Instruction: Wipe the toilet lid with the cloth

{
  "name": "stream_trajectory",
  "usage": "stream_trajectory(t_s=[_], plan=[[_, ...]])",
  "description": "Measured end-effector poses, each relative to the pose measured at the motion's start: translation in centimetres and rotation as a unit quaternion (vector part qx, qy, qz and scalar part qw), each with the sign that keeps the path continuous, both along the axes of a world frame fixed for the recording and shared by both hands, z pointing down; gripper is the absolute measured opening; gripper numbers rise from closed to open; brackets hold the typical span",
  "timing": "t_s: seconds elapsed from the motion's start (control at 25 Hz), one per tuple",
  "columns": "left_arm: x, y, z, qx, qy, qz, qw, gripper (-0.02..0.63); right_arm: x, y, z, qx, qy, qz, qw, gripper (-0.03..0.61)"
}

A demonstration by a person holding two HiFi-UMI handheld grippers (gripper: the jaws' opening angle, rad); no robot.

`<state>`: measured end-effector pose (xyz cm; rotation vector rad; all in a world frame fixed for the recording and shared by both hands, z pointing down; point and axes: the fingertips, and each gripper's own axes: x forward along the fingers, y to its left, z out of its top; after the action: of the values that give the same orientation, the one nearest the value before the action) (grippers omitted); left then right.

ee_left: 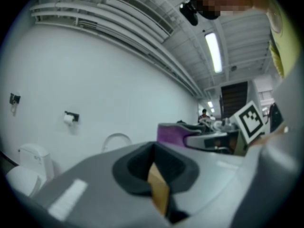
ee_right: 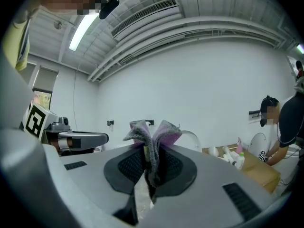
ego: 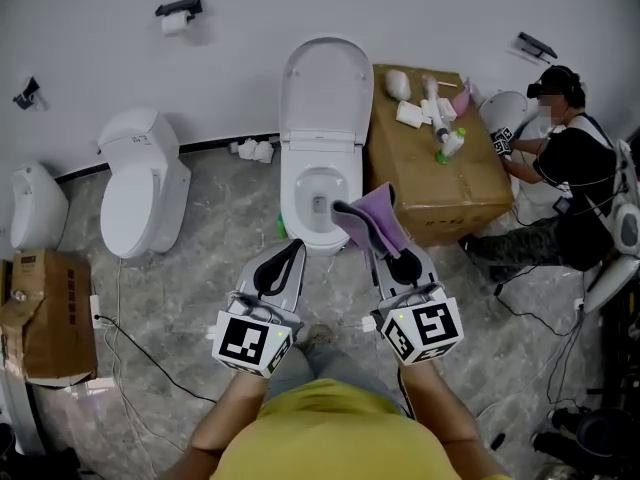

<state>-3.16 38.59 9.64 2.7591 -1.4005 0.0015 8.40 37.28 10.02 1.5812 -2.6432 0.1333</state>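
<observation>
Grey marbled floor and a white wall frame the room, with the middle toilet (ego: 298,173) straight ahead and its toilet lid (ego: 325,78) raised against the wall, well apart from both tools. Beside it sits a cardboard box (ego: 470,188) topped with bottles (ego: 450,143). The worry is the grip: the cloth (ego: 378,208) seems pinched by only a narrow fold, so rubbing on the upright lid could drag it free, and a wide sweep could knock the bottles. The right gripper (ego: 372,236) is clamped on that purple cloth, which fans out above the pads; the left gripper (ego: 292,248) is closed with nothing in it.
</observation>
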Motion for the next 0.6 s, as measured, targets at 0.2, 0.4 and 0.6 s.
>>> stream_trajectory(t_s=[0.2, 0.4, 0.6], plan=[[-0.3, -3.0, 0.4, -0.005, 0.001, -0.006, 1.0000, -0.003, -0.4, -2.6, 0.7, -0.007, 0.003, -0.005, 1.000, 0.049], [-0.6, -6.9, 1.3, -0.006, 0.012, 0.011, 0.9999, -0.003, -1.3, -5.6, 1.0, -0.008, 0.015, 0.000, 1.000, 0.049], [-0.3, -13.1, 2.3, -0.011, 0.021, 0.032, 0.9992, -0.003, -2.1, -11.1, 1.2, -0.012, 0.019, 0.004, 1.000, 0.049]])
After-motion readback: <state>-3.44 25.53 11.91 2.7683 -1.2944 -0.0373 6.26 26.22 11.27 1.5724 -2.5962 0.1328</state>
